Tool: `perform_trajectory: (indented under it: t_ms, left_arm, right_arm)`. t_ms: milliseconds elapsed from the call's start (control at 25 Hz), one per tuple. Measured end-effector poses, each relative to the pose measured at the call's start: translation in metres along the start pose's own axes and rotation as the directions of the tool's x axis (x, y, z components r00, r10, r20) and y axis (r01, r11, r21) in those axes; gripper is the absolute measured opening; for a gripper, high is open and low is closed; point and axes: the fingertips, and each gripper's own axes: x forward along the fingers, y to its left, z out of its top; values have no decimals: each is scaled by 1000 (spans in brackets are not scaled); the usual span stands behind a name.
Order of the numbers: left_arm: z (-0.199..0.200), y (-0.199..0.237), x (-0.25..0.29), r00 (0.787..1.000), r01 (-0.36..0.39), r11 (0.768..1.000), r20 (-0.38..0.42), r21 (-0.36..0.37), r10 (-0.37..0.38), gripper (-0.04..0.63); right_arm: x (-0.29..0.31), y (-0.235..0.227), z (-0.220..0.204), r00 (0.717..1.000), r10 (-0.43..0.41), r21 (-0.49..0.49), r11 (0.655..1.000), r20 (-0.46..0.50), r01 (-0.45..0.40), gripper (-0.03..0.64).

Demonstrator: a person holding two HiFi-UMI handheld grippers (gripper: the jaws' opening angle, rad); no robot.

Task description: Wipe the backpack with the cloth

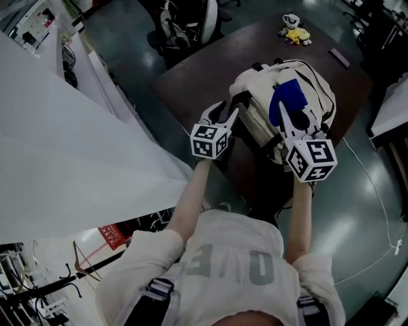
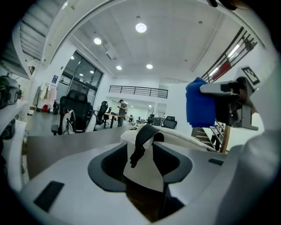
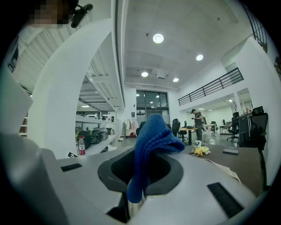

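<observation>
A cream backpack [image 1: 305, 81] with black straps lies on a dark brown table [image 1: 210, 70]. My left gripper [image 1: 227, 113] is at the backpack's left edge. In the left gripper view it [image 2: 143, 166] is shut on a cream flap with a black strap [image 2: 140, 147]. My right gripper [image 1: 284, 120] holds a blue cloth [image 1: 287, 97] over the backpack's top. In the right gripper view the jaws [image 3: 139, 178] are shut on the cloth [image 3: 151, 143], which bunches up above them. The cloth [image 2: 199, 107] and the right gripper [image 2: 232, 103] also show in the left gripper view.
A yellow plush toy [image 1: 297, 35] and a mug [image 1: 291, 20] sit at the table's far end, a dark flat object [image 1: 339, 57] near its right edge. An office chair [image 1: 188, 25] stands behind the table. A large white panel [image 1: 64, 159] fills the left.
</observation>
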Motion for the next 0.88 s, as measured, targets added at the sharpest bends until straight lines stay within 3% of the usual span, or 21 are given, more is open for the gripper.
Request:
perform_trajectory:
  t_ms: [200, 240, 280, 440, 560, 680, 880]
  left_arm:
    - [-18, 6, 21, 998, 4, 1000, -68, 13, -3, 159]
    - [-16, 9, 22, 998, 0, 1000, -64, 26, 1, 73]
    - [-12, 13, 22, 999, -5, 999, -49, 41, 7, 49]
    - [15, 17, 12, 1000, -2, 991, 28, 137, -2, 48]
    - [34, 12, 8, 998, 39, 973, 40, 228, -49, 48]
    - [48, 10, 14, 994, 93, 957, 23, 273, -103, 48]
    - [50, 14, 18, 980, 195, 949, -7, 246, -200, 48]
  right_arm:
    - [-2, 6, -8, 998, -52, 14, 999, -33, 52, 38]
    - [0, 7, -10, 998, -59, 13, 998, -38, 59, 38]
    - [1, 9, -13, 997, -64, 13, 998, -44, 65, 38]
    - [7, 25, -32, 997, -46, 44, 998, -59, 49, 38]
    - [16, 49, -55, 998, -1, 81, 997, -60, 6, 38]
    - [34, 73, -90, 996, 27, 81, 997, -90, -20, 38]
    - [80, 95, -149, 985, 37, 80, 996, -166, -24, 38]
